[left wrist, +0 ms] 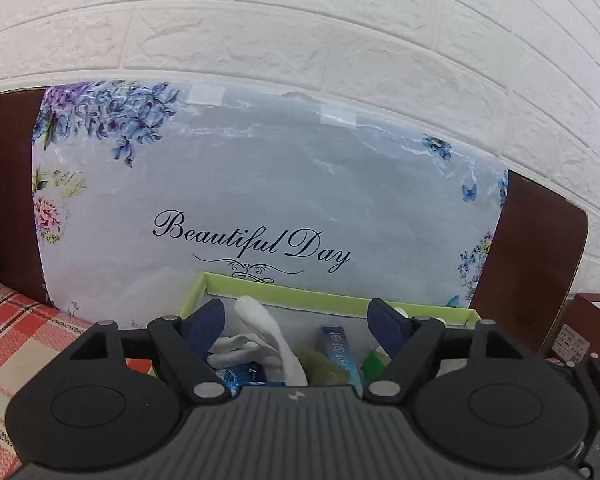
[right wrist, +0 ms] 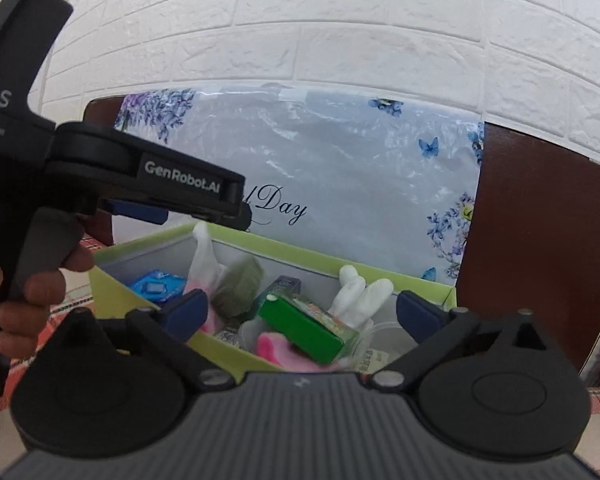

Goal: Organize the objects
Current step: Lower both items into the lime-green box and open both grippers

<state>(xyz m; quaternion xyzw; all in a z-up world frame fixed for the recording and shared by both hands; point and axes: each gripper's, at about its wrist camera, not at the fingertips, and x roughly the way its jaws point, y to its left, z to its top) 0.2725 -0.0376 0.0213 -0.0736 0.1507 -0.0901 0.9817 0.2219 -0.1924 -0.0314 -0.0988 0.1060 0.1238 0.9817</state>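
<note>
Above green box (right wrist: 112,292), both grippers, L (left wrist: 296,320) & R (right wrist: 300,312), point slightly down, jaws released, nothing gripped.

home bedroom – wooden headboard (left wrist: 532,240), checked bedcover (left wrist: 16,340)

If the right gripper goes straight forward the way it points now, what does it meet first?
Probably the green carton lying on top in the lime-green box: it sits between the open right gripper fingers. Depth is unclear.

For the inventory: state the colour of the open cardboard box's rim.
Lime green rim, clearest in the right wrist view.
</note>
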